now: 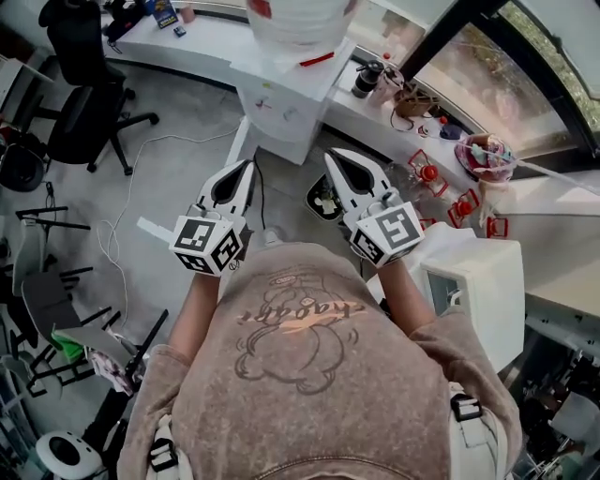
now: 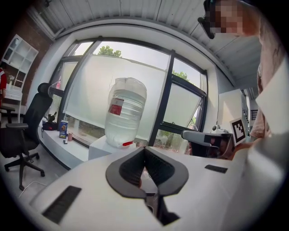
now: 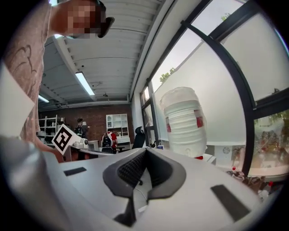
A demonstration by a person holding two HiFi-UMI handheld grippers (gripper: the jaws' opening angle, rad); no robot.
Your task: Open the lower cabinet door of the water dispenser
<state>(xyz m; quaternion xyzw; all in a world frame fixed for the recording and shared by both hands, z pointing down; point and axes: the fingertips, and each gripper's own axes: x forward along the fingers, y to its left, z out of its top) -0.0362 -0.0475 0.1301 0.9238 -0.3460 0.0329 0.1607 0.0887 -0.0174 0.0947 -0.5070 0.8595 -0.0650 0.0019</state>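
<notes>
Left gripper is pinched shut with nothing between the jaws; its own view shows the tips meeting on air. Right gripper is the same, jaws together and empty. I see both held out level in front of the person's chest, side by side, apart from each other and touching nothing.

The white box-shaped water dispenser stands ahead of the grippers against the window counter, carrying the clear plastic water bottle with a red label. Both gripper views look at the bottle, so they sit high relative to the target. I can't make out the lower cabinet door in any view. From the head view the front face is foreshortened, and I can't find a handle or door edge.

My read on the step is approach: no contact, door not reached. The next move calls for bringing one gripper down to the lower front, parting its jaws, finding the door edge or handle, then pulling along the hinge arc. The door needs to be in view first.

Count:
- grippers: two
- marker cubes: two
- dispenser: one
- bottle: one
- black office chair: one, well off to the left
</notes>
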